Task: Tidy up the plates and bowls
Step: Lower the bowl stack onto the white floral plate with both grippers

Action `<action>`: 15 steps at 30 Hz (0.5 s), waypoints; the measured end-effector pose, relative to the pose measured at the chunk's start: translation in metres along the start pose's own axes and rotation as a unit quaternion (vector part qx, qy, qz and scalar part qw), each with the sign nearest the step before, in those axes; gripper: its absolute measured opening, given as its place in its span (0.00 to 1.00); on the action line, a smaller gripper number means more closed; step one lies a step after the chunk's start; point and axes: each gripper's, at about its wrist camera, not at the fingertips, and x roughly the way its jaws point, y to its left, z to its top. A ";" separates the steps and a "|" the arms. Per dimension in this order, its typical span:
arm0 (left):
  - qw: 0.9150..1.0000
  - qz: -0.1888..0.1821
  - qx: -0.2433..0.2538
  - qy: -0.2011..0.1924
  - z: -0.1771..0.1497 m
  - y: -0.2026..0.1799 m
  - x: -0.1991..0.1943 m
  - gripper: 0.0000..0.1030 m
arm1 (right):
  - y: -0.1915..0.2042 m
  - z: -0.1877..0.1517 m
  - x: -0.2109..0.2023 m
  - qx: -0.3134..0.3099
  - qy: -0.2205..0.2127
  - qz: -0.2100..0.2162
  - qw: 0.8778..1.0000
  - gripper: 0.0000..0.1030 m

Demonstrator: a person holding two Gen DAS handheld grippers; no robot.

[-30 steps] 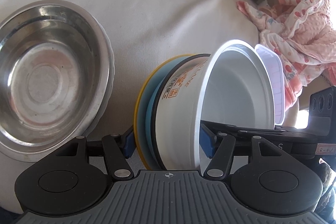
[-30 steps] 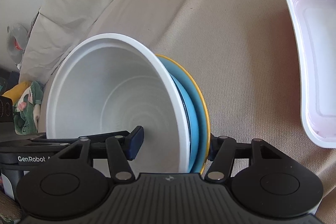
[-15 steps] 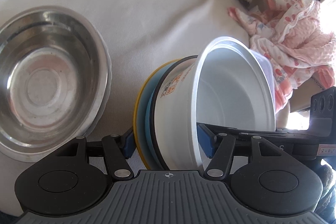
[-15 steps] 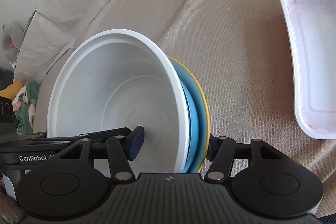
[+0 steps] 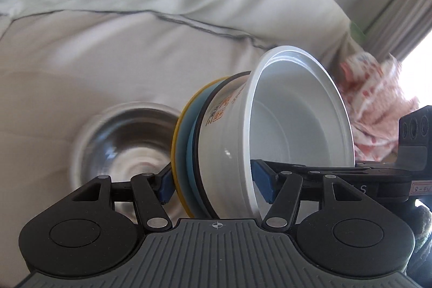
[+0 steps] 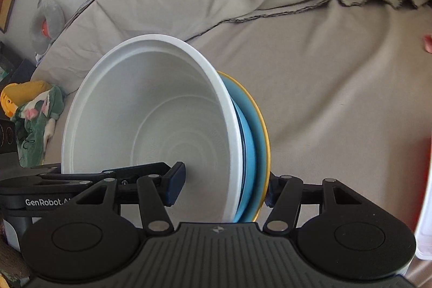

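We hold one stack between both tools, and everything else sits relative to it. The stack is a white bowl (image 5: 299,126) tipped on its side, nested against a blue plate (image 5: 190,150) and a yellow plate (image 5: 176,142) behind its base, all raised above the sofa cover (image 5: 108,50).

Our left gripper (image 5: 216,180) has its fingers (image 5: 164,184) closed on the stack: one blue pad presses the yellow plate's back, the other bears on the bowl's rim. Our right gripper (image 6: 224,185) clamps the same stack from the opposite side, with one finger inside the bowl (image 6: 151,126) against its bottom and the other behind the yellow plate (image 6: 266,142).

In the left wrist view, a steel bowl (image 5: 124,142), blurred, lies on the cover left of the stack and below it. A pink patterned cloth (image 5: 378,104) lies right of the stack. In the right wrist view, a green floral cloth (image 6: 37,120) sits left of the stack.
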 end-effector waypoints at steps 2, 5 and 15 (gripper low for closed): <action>1.000 0.005 -0.028 0.001 0.000 0.026 0.001 0.62 | 0.012 0.006 0.024 0.000 0.023 0.002 1.000 0.56; 0.999 0.015 -0.048 0.011 0.000 0.055 0.005 0.62 | 0.028 0.007 0.056 -0.008 0.055 -0.006 0.998 0.56; 0.997 -0.016 -0.071 0.022 -0.006 0.093 0.007 0.57 | 0.054 0.008 0.087 -0.059 0.059 -0.043 0.996 0.66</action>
